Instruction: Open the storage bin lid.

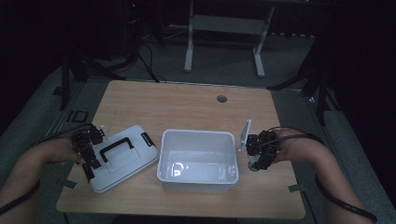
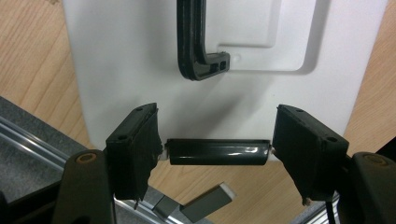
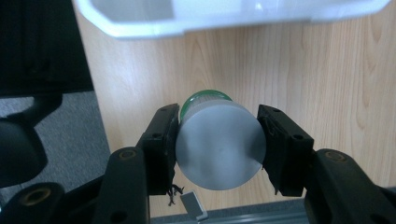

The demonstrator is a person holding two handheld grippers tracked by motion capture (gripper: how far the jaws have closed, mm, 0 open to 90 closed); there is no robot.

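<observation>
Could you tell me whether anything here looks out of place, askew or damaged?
Nothing looks spilled or broken. The white lid lies at an angle on the table, off the open white bin. The left gripper clamps the lid's black latch. The right gripper holds a round container beside the bin.

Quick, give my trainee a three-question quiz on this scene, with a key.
1. True or false: the right claw is shut on the jar.
2. The left claw grips which part of the lid? A) handle B) latch C) corner
3. What stands between the lid and the right claw?

Key: 1 true. 2 B, the black latch at the lid's edge; the handle is free. 3 The open white bin.
</observation>
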